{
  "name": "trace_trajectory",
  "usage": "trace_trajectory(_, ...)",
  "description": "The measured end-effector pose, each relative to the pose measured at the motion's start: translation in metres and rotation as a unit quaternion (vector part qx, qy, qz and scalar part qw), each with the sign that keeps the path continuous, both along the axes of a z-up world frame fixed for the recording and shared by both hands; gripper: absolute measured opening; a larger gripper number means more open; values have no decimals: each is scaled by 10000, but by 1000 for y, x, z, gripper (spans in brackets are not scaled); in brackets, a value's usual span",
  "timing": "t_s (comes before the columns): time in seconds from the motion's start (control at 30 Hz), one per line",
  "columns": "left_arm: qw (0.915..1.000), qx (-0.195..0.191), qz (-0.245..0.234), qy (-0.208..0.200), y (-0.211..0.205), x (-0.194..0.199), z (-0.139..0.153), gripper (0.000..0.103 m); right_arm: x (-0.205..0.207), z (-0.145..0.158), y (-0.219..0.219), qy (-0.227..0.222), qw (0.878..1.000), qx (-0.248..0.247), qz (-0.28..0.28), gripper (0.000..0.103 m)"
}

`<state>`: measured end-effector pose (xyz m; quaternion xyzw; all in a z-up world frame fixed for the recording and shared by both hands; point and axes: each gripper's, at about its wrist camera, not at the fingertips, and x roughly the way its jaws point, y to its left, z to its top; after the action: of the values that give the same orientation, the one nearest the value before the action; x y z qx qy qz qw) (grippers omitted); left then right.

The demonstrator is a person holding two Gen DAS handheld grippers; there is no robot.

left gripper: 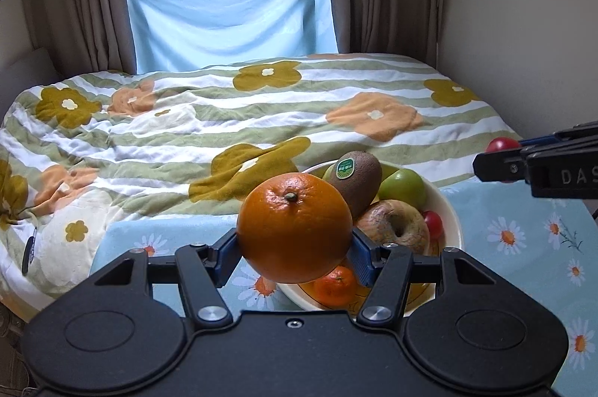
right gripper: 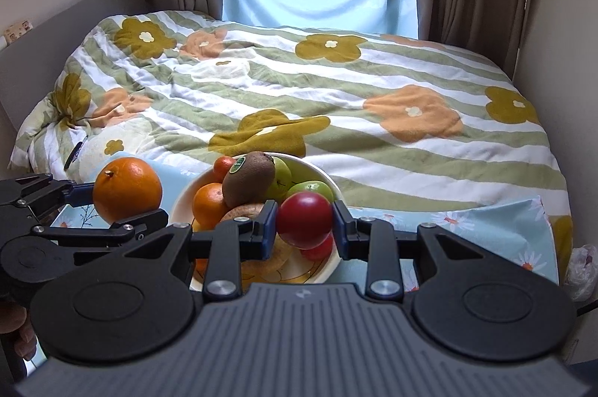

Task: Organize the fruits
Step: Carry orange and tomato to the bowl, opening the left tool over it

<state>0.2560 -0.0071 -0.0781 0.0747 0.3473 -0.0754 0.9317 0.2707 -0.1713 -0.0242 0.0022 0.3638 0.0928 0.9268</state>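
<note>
Left wrist view is showing my left tongs [left gripper: 295, 247] squeezing a big orange [left gripper: 295, 227] from both sides. I am holding it up in the air, just over the near-left edge of the white bowl [left gripper: 450, 210]. The bowl is sitting on a blue daisy cloth [left gripper: 523, 247] on the tabletop, and it is already full: a kiwi [left gripper: 360, 180], a green apple [left gripper: 403, 187], a small orange [left gripper: 334, 286] and more.

Over on the right, my right tongs [right gripper: 304, 227] are gripping a red fruit [right gripper: 304, 219] above the near side of the bowl.

I think I am in the carrying step, with a fruit in each hand. Next I need to find a free spot for each one and lower it gently, so that nothing rolls off the pile.

Both tongs are pointing forward, toward the bed [right gripper: 336, 90], and sitting about level.
</note>
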Motion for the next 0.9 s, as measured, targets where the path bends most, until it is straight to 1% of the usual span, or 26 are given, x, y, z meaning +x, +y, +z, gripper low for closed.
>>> trace_trajectory(0.17,9997,7,-49,228,5,18,-21,64,17,-10,4,82,9999,-19,-66,46)
trace_trajectory(0.37,9994,44,-131,328,5,26,-32,65,28,-19,7,178,9997,13,-171,46)
trace_trajectory(0.47,9988,-46,-96,487,8,29,-36,66,31,-22,9,216,9996,32,-186,46)
trace_trajectory(0.5,9984,-116,-88,538,9,31,-37,68,32,-23,9,222,9996,34,-186,46)
trace_trajectory(0.53,9985,-174,-95,504,10,29,-36,78,32,-23,10,224,9996,42,-187,46)
trace_trajectory(0.57,9988,-203,-98,431,12,28,-35,93,32,-23,10,218,9996,48,-184,46)
trace_trajectory(0.6,9991,-207,-98,345,13,26,-32,99,32,-23,11,214,9996,53,-180,46)
trace_trajectory(0.63,9994,-222,-100,266,14,24,-30,101,32,-23,12,207,9996,58,-178,46)
trace_trajectory(0.73,9992,-283,-144,244,14,22,-24,101,31,-22,14,187,9997,75,-169,46)
trace_trajectory(0.9,9995,-251,-159,97,13,10,-12,101,27,-19,18,169,9998,67,-120,46)
